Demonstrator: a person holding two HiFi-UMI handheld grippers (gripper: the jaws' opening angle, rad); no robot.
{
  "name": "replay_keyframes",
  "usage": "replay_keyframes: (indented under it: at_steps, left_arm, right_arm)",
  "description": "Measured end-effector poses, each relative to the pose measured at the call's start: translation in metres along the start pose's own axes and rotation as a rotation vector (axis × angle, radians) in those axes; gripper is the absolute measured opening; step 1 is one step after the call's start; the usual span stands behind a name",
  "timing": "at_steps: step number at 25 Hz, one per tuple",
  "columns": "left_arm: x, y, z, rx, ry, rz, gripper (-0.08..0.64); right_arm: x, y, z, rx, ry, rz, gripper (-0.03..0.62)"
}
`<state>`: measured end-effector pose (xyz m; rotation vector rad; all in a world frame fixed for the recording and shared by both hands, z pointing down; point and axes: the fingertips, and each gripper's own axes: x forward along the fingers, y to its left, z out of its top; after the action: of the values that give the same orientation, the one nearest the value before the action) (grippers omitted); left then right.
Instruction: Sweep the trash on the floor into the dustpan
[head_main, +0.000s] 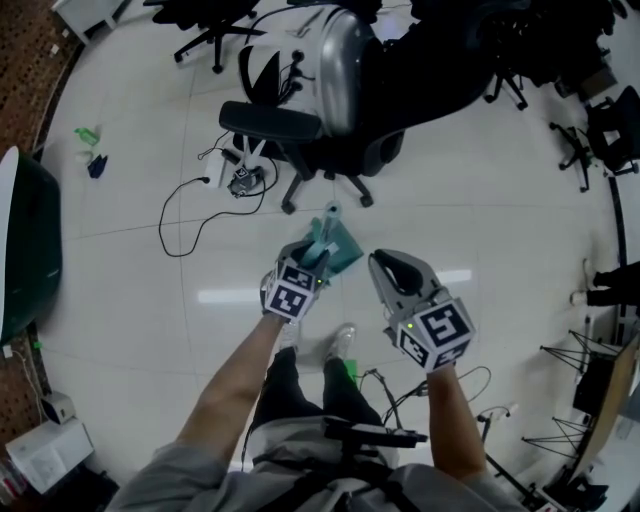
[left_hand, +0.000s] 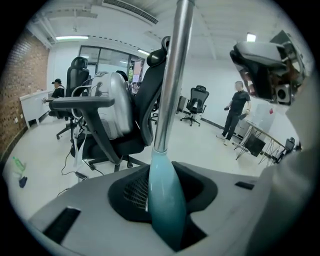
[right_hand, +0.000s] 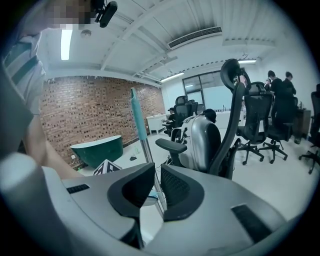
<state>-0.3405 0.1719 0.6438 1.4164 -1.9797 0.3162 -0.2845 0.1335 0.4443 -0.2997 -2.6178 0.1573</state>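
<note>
The trash, a green scrap and a dark blue one, lies on the white floor far left; both scraps show small in the left gripper view. A teal dustpan with an upright pole stands in front of me. My left gripper is shut on the pole's teal lower part, below its metal tube. My right gripper hangs just right of the pan. Its jaws are shut with nothing between them; the teal-topped pole stands beyond them.
A black office chair holding a silver shell stands just past the dustpan. A cable loops over the floor to its left. A dark green tub sits at the left edge. More chairs and stands line the far and right sides.
</note>
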Motion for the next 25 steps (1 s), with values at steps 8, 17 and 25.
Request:
replay_keyframes:
  at_steps: [8, 17, 25]
  left_arm:
    - [-0.032, -0.016, 0.031, 0.096, -0.020, -0.029, 0.118]
    - [-0.077, -0.072, 0.063, 0.253, -0.003, -0.169, 0.118]
    - [-0.091, -0.132, 0.084, 0.367, -0.018, -0.306, 0.118]
  right_arm:
    - [0.001, -0.001, 0.002, 0.009, -0.012, -0.003, 0.038]
    - [-0.015, 0.034, 0.045, -0.040, -0.132, 0.080, 0.163]
    - [-0.057, 0.036, 0.075, -0.126, -0.219, 0.000, 0.114]
